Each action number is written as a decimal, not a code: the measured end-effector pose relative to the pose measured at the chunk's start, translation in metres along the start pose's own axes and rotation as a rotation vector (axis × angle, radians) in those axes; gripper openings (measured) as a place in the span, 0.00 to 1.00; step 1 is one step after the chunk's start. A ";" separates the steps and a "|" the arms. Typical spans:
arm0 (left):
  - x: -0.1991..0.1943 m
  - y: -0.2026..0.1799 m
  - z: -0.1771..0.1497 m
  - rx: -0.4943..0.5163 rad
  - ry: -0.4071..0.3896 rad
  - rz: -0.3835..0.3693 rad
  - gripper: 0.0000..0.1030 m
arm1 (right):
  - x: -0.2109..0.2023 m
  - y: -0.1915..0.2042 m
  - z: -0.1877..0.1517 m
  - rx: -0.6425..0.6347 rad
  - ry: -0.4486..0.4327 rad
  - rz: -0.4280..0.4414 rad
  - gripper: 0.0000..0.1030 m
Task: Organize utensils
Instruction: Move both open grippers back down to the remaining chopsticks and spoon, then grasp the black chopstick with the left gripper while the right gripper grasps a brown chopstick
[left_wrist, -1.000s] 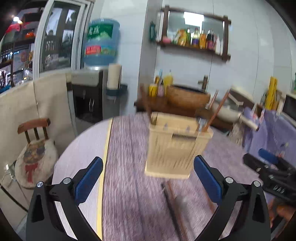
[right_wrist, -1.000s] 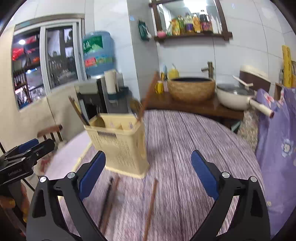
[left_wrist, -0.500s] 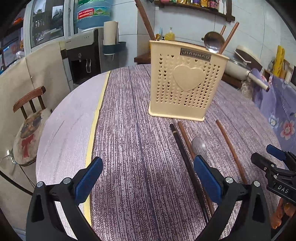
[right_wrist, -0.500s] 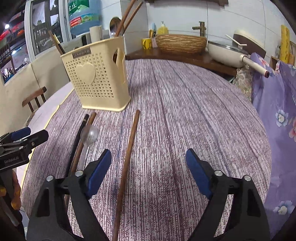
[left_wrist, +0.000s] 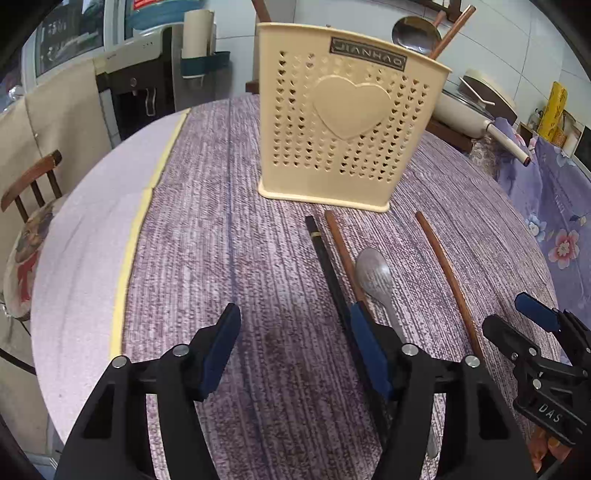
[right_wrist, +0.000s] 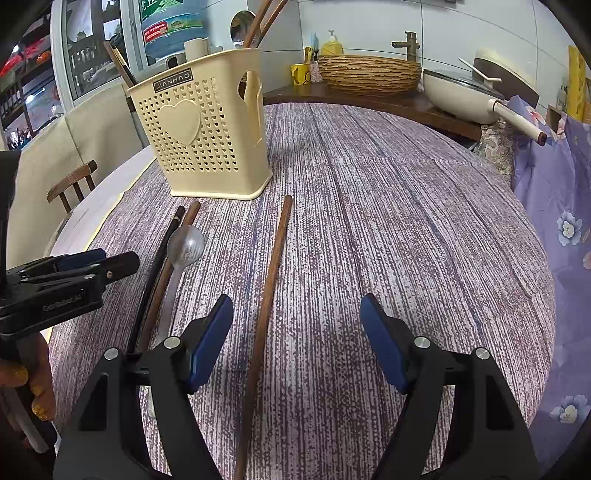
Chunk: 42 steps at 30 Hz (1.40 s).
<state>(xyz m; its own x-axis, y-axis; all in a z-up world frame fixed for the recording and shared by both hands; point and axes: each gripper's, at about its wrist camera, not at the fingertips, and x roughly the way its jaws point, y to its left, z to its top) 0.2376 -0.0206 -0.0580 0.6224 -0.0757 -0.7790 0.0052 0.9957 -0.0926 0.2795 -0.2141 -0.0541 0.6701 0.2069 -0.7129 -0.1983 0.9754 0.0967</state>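
Crowding is the main danger: the black chopstick (left_wrist: 325, 258), one brown chopstick (left_wrist: 341, 251) and the spoon (left_wrist: 373, 275) lie side by side, touching, on the table (left_wrist: 221, 258) before the cream holder (left_wrist: 347, 122). The left gripper (left_wrist: 295, 347), whose jaws have just been closing but are empty, may pinch two pieces together. The right gripper (right_wrist: 295, 339), also just closing and half wide, has the lone brown chopstick (right_wrist: 273, 273) between its jaws untouched; a thin stick can roll away.
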 end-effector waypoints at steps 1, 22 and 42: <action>0.001 -0.002 0.000 0.003 0.002 -0.001 0.58 | 0.000 -0.001 0.000 0.004 0.001 -0.001 0.70; 0.014 -0.002 0.004 0.040 0.035 0.091 0.42 | 0.003 -0.002 0.004 -0.015 0.013 -0.015 0.70; 0.036 0.005 0.034 -0.015 0.070 0.103 0.26 | 0.079 0.020 0.059 -0.027 0.098 -0.053 0.26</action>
<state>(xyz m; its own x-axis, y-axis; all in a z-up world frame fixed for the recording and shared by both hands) 0.2867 -0.0165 -0.0649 0.5626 0.0230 -0.8264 -0.0679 0.9975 -0.0184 0.3706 -0.1735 -0.0675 0.6074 0.1454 -0.7810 -0.1846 0.9820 0.0393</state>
